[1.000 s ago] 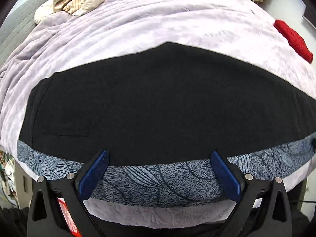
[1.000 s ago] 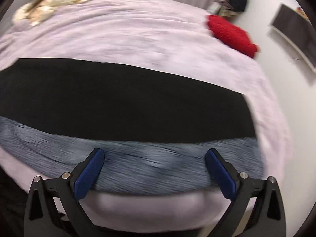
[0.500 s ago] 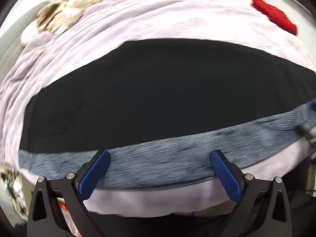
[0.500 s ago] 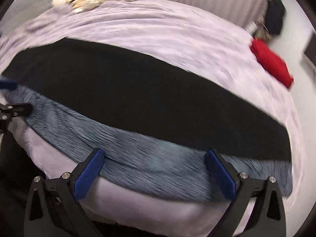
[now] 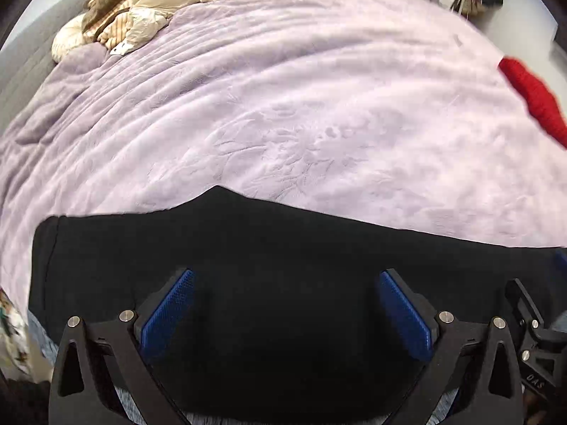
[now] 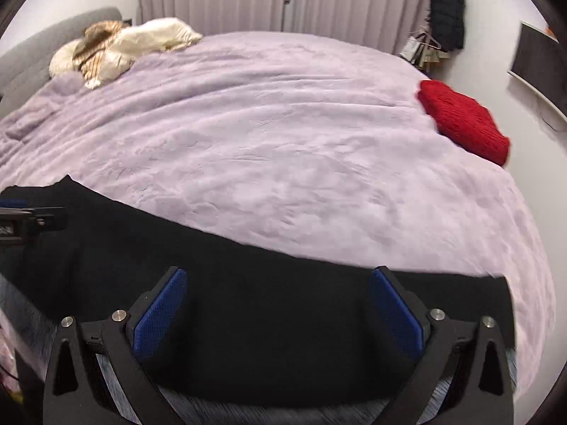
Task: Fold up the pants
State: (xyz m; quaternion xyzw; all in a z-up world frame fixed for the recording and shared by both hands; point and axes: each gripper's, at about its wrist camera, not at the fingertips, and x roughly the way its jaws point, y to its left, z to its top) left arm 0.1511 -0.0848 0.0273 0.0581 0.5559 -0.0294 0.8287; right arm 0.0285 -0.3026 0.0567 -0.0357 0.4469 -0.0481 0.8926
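Black pants (image 5: 283, 269) spread along the near edge of the lilac bed (image 5: 301, 106), both grippers over them.

Only the right wrist view shows curtains (image 6: 248, 0) beyond the bed and the whole red knit (image 6: 464, 120); the left view clips it. Cream bedding (image 5: 141, 7) lies at the bed's far corner. Left gripper (image 5: 287, 304) and right gripper (image 6: 280, 301) have fingers spread wide, holding nothing.

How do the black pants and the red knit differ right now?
The black pants lie spread long and flat along the near edge of the lilac blanket; the red knit sits folded into a compact block at the far right edge. The pants look smooth, the knit ribbed. Both rest on the blanket, ungripped.
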